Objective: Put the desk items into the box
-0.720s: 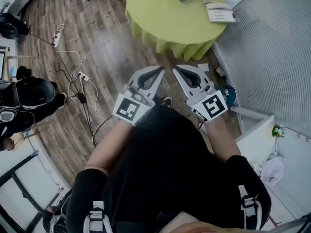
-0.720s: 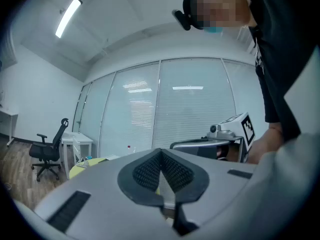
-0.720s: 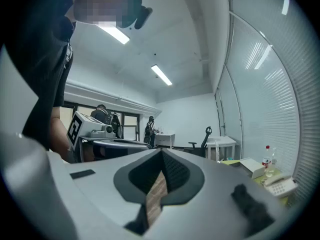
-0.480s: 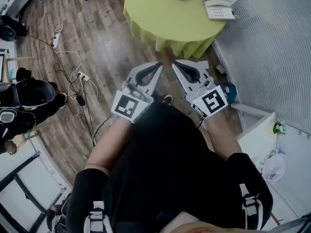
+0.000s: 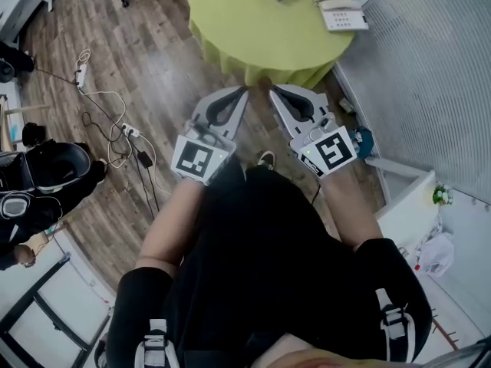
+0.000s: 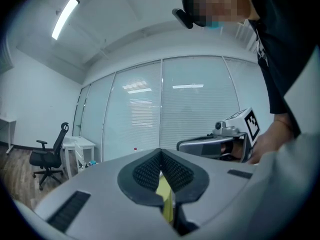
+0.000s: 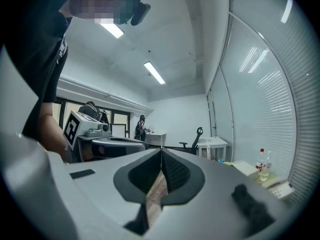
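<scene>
Person edges forward, bringing green table (image 5: pixel 261 29) just ahead of left gripper (image 5: pixel 244 92) and right gripper (image 5: pixel 272 90), each with jaws together and empty; telephone (image 5: pixel 344 14) sits at the table's far edge, so nothing looks packed yet.

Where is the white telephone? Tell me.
In the head view the white telephone sits at the top right, near the right edge of the round green table, close to the grey partition wall.
</scene>
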Available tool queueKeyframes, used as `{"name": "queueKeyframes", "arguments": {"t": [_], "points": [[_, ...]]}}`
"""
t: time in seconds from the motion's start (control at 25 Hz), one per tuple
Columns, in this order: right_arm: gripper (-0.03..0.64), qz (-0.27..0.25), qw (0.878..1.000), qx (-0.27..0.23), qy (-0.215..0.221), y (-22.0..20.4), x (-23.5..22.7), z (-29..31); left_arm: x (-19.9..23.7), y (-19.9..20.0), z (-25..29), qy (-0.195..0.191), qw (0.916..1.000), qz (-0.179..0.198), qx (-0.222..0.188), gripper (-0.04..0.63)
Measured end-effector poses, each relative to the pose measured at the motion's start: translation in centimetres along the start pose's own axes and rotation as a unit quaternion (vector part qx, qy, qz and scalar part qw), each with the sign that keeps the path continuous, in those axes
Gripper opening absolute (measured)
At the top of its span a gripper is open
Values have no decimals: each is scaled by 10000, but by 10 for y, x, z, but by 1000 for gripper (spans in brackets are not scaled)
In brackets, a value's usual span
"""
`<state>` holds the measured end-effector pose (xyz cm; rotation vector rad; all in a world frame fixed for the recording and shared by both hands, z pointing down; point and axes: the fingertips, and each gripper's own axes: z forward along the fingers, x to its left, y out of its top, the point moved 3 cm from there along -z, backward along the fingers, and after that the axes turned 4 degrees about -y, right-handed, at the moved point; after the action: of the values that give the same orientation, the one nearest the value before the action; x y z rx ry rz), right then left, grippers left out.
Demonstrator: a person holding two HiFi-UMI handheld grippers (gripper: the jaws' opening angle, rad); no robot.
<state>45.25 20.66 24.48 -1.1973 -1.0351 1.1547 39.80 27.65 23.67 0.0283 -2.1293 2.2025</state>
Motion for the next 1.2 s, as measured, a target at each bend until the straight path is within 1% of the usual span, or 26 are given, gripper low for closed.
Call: {"name": "queueKeyframes", "arguments": {"t": [0.24, 0.68, 0.96, 1.2], "points": [[17, 216, 9996, -20, -157, 3, -2, 42, 44, 0, -2, -167, 9999, -24, 30, 9], [17, 82, 9995, 71, -297, 21, 20, 129, 126, 12, -24, -429, 9990, -90, -104, 9], [17, 63, 9992, 101, -387, 27, 35, 178, 171, 13, -43, -545, 9985, -34, 67, 9], [17, 61, 9992, 163, -354, 23, 48, 211, 204, 12, -56, -522, 9986, 16, 108, 9]]}}
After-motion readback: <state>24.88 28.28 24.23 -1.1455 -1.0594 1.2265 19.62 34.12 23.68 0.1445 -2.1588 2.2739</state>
